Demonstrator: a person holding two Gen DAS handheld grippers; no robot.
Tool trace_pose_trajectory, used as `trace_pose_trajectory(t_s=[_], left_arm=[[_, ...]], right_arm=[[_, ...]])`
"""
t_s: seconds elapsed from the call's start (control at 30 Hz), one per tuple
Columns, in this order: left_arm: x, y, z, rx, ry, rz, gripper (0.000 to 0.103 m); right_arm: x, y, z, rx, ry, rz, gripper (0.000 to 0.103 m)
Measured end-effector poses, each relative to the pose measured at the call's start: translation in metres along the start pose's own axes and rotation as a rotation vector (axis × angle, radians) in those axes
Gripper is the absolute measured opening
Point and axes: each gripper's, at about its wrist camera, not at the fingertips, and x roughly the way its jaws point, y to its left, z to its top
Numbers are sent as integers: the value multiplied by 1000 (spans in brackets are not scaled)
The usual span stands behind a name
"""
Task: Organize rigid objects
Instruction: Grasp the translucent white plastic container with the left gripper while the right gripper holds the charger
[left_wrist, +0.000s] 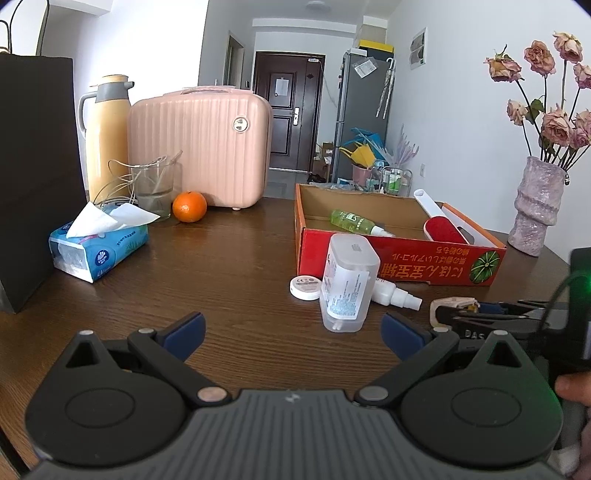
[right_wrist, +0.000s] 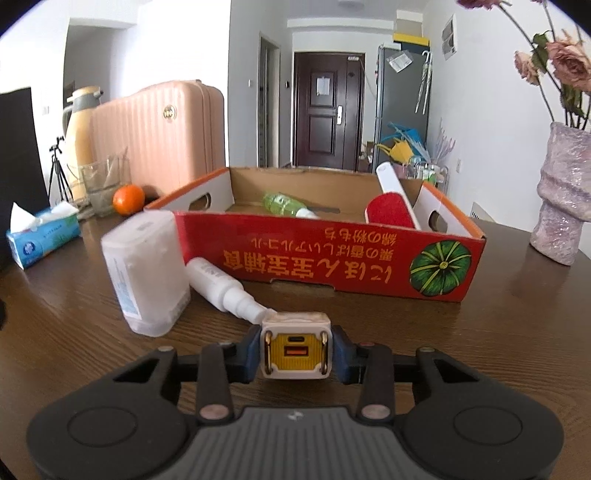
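While right gripper (right_wrist: 295, 356) clamps charger (right_wrist: 295, 347), left gripper (left_wrist: 291, 328) gapes, seemingly level.

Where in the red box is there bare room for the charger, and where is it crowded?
Bare floor lies in the cardboard box left of the green bottle, and between it and the lint brush. The right corner is crowded. The right gripper grips the charger.

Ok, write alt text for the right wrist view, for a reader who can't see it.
The right tongs are shut on a small white charger with a yellow port face, low over a dark wooden table. Just ahead lie a white spray bottle and a white plastic container, with a red cardboard box behind holding a green bottle and a red lint brush.
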Motion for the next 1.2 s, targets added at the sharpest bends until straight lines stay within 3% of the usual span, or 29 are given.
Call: trace_pose_trajectory(t_s=[0.67, 0.93, 1.2], left_arm=[[18, -20, 3, 38, 66, 21, 103], [43, -51, 17, 101, 67, 45, 103], [81, -68, 27, 88, 68, 94, 103]], right_arm=[[-62, -18, -1, 83, -139, 37, 38], [-67, -31, -1, 113, -155, 19, 38], [-66, -47, -2, 135, -152, -1, 38]])
